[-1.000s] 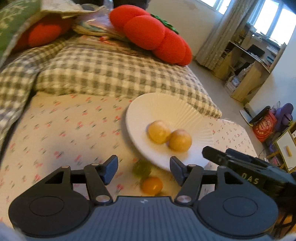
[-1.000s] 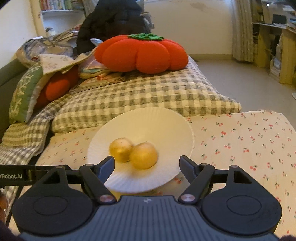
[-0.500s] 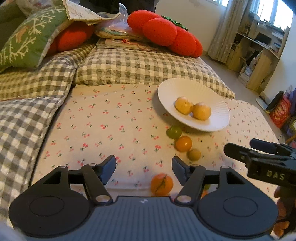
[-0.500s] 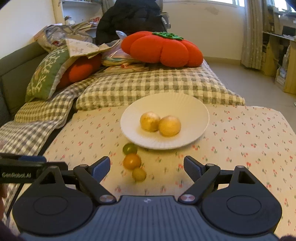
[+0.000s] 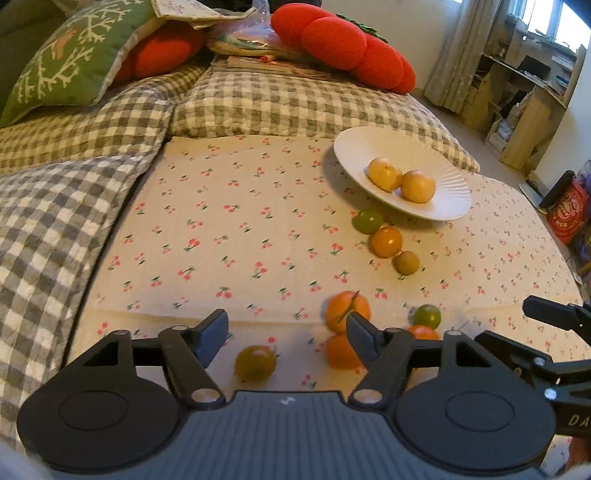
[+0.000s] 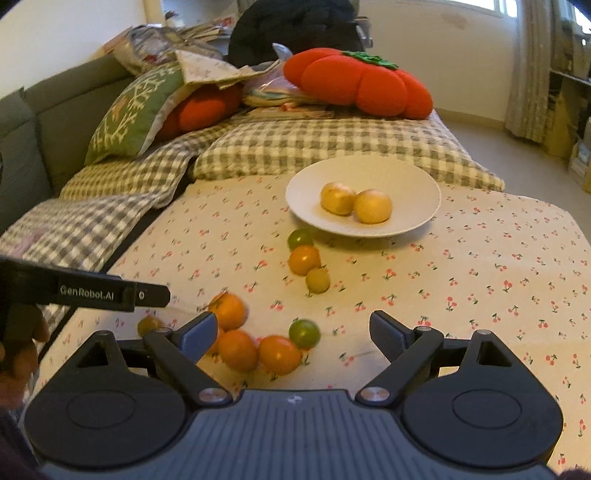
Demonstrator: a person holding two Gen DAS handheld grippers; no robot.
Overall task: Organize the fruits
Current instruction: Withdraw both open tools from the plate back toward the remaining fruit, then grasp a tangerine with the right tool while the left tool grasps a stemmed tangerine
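Two fruits lie on the plate; the rest lie loose on the bed. Left gripper and right gripper jaws are opening, empty. Next step, by judgement: close on a near orange and carry it to the plate.

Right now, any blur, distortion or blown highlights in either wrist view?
Left wrist: heavy fisheye bend at the edges; window top right blown out; the green fruit near the hand-held gripper is slightly smeared. Right wrist: same barrel bend; window strip overexposed; the near green fruit is soft; the plate stays sharp. Warm cast in both.
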